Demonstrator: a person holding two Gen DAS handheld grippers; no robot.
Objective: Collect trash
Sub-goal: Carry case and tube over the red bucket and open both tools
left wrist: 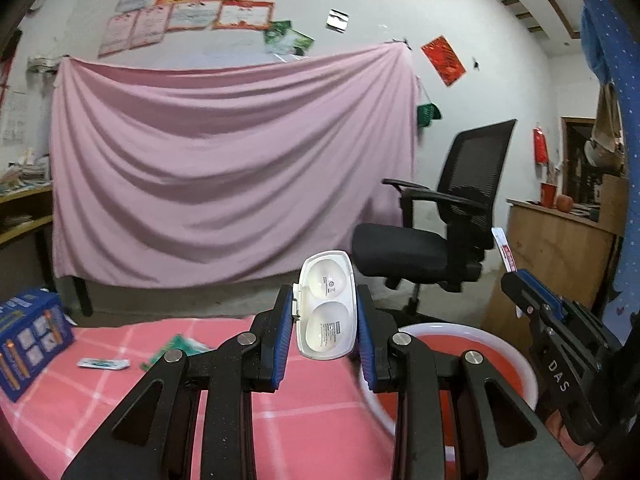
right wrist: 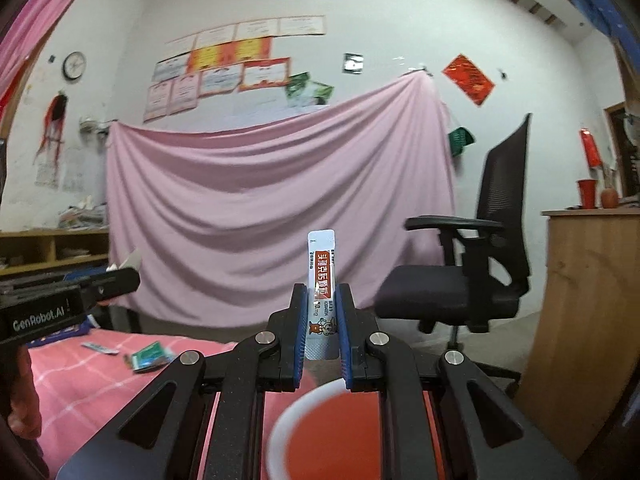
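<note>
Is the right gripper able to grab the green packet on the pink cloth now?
Probably not yet: the right gripper is shut on a sachet, so its jaws are full. Nothing covers the green packet.

Case (left wrist: 327, 305): glossy white plastic, smooth, showing two domed clear wells. Sachet (right wrist: 321, 294): printed foil-like film, slightly shiny, crimped at its lower end. Fingers (left wrist: 280, 336): matt black speckled plastic, carrying ribbed blue pads and polished metal pivot pins. Basin (left wrist: 472, 334): smooth glossy plastic, white outside, red inside. Bench (left wrist: 312, 412) cover: matt pink checked cloth. Sheet (left wrist: 224, 168): soft matt pink cloth, hanging in folds. Cabinet (right wrist: 592, 320): matt wood.
</note>
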